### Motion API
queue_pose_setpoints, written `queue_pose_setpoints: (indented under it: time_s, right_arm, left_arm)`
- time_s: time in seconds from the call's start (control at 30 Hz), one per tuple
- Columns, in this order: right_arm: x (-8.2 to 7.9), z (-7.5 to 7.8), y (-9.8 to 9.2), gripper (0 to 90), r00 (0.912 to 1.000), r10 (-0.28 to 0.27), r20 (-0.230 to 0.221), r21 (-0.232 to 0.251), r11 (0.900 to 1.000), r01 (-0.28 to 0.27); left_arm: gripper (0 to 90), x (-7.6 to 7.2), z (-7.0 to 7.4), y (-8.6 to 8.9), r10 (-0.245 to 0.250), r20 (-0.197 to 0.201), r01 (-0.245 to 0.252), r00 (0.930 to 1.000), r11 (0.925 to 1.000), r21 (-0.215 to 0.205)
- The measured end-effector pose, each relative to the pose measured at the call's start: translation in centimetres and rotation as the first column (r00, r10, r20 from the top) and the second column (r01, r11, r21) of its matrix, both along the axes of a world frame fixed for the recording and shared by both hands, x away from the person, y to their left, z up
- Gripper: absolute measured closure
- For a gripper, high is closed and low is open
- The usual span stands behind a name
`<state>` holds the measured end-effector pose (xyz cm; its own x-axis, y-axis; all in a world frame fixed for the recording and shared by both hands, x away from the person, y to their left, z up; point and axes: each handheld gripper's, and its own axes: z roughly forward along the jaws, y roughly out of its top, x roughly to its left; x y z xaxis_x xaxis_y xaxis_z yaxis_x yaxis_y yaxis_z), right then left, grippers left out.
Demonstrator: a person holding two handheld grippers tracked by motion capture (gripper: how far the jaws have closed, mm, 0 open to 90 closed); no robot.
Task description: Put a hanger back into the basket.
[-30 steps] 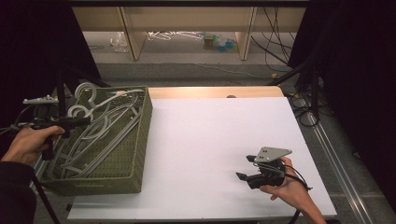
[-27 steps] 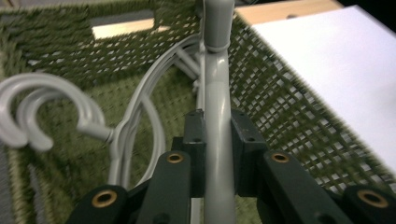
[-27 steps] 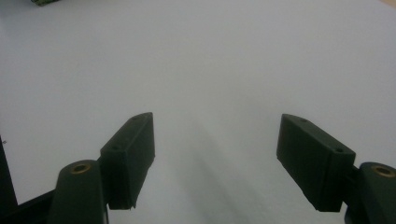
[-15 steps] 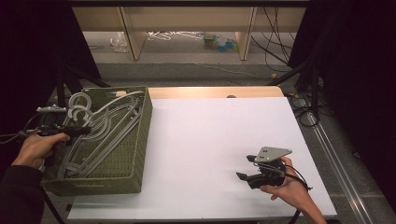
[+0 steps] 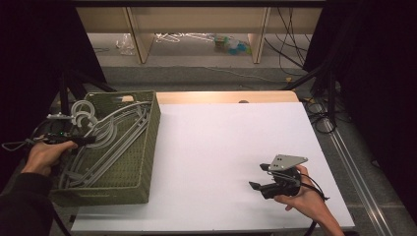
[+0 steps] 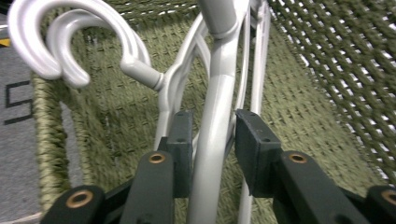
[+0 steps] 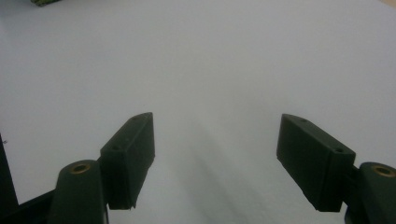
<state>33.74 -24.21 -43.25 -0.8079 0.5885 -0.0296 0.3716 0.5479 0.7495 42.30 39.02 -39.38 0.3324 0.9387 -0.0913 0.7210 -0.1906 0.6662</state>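
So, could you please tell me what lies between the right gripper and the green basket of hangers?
Only bare white table top: in the high view, nothing sits between the right gripper and the basket.

In the left gripper view, the picture's edges cut off the grey hanger (image 6: pixel 215 140) at top and bottom, and the green basket (image 6: pixel 341 70) on the right. In the high view, the left gripper (image 5: pixel 74 140) is too small to tell its jaws, and far clutter under the shelf (image 5: pixel 196 37) stays unclear.
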Motion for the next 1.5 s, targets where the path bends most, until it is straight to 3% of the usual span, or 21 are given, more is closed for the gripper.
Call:
queue_pose_setpoints:
  time_s: [0.1,0.13,0.2,0.23,0.33,0.47,0.73,0.77,0.8,0.9,1.1,1.13,1.2,1.23,1.27,1.33,1.37,1.43,1.5]
  right_arm:
    - [0.0,0.0,0.0,28.6,1.0,0.001,0.001,0.002,1.0,-0.001]
    - [0.0,0.0,-0.1,28.6,1.0,0.002,0.001,0.002,1.0,-0.002]
    - [0.0,0.0,-0.1,28.6,1.0,0.001,-0.001,0.002,1.0,-0.001]
    - [0.1,0.0,-0.1,28.6,1.0,0.002,0.002,0.002,1.0,-0.002]
    - [0.0,0.0,-0.1,28.5,1.0,-0.003,-0.004,0.001,1.0,0.003]
    - [0.0,0.0,0.0,28.4,1.0,0.0,-0.002,0.001,1.0,0.0]
    - [0.0,0.0,0.0,28.4,1.0,-0.005,0.002,0.004,1.0,0.005]
    - [0.0,0.0,0.0,28.4,1.0,-0.006,0.002,0.007,1.0,0.006]
    - [0.0,0.0,0.0,28.4,0.9999,-0.01,0.006,0.008,1.0,0.01]
    - [0.0,0.1,0.0,28.4,0.9998,-0.016,0.008,0.014,1.0,0.016]
    - [-0.1,0.2,0.0,28.4,0.9996,-0.024,0.018,0.036,0.999,0.024]
    - [-0.1,0.2,0.1,28.4,0.9994,-0.03,0.019,0.043,0.999,0.029]
    - [-0.1,0.1,0.1,28.4,0.9992,-0.034,0.02,0.053,0.998,0.033]
    - [-0.1,0.1,0.1,28.4,0.9992,-0.036,0.019,0.055,0.998,0.035]
    - [-0.2,0.1,0.2,28.4,0.999,-0.039,0.023,0.06,0.997,0.038]
    - [-0.2,0.1,0.2,28.4,0.9985,-0.044,0.033,0.068,0.997,0.041]
    - [-0.2,0.2,0.2,28.2,0.9983,-0.049,0.032,0.08,0.996,0.047]
    - [-0.3,0.2,0.2,28.2,0.9983,-0.052,0.025,0.091,0.995,0.05]
    - [-0.4,0.2,0.2,27.6,0.9983,-0.049,0.03,0.099,0.994,0.046]
  left_arm:
    - [64.7,0.1,-0.2,0.0,0.029,0.012,-0.029,0.9995,0.9996,-0.003]
    - [63.8,0.0,-0.2,0.0,0.059,0.019,-0.059,0.9981,0.9982,0.004]
    - [61.1,-0.2,0.3,0.2,0.096,0.008,-0.096,0.9953,0.9926,0.074]
    - [58.9,-0.3,0.4,0.3,0.102,0.012,-0.102,0.9947,0.9912,0.084]
    - [60.2,-0.8,0.9,0.7,0.096,0.027,-0.097,0.9951,0.9932,0.064]
    - [61.4,-1.3,1.5,0.7,0.08,0.036,-0.082,0.9962,0.9944,0.066]
    - [55.6,-2.7,2.6,-0.3,0.061,0.112,-0.064,0.9919,0.9976,0.026]
    - [52.2,-3.2,2.8,-0.7,0.06,0.133,-0.062,0.9893,0.998,0.01]
    - [49.1,-3.7,3.1,-1.4,0.068,0.182,-0.061,0.9809,0.9971,-0.045]
    - [43.4,-4.8,3.6,-2.6,0.042,0.23,-0.018,0.9722,0.9942,-0.106]
    - [31.7,-6.6,4.1,-5.3,-0.003,0.312,0.051,0.9501,0.9881,-0.145]
    - [31.0,-6.6,4.1,-5.3,-0.003,0.312,0.051,0.9501,0.9881,-0.145]
    - [28.5,-7.3,4.2,-6.4,-0.028,0.352,0.089,0.9357,0.9835,-0.158]
    - [27.7,-7.3,4.2,-6.4,-0.028,0.352,0.089,0.9357,0.9835,-0.158]
    - [26.2,-7.5,4.2,-6.9,-0.031,0.367,0.097,0.9298,0.9819,-0.163]
    - [24.9,-7.9,4.1,-7.7,-0.035,0.382,0.118,0.9236,0.973,-0.198]
    - [22.6,-8.2,4.0,-8.6,-0.037,0.401,0.149,0.9154,0.9564,-0.251]
    - [21.4,-8.4,3.9,-9.1,-0.047,0.399,0.161,0.9158,0.9531,-0.257]
    - [17.3,-8.9,3.9,-10.6,-0.099,0.406,0.2,0.9083,0.9564,-0.213]
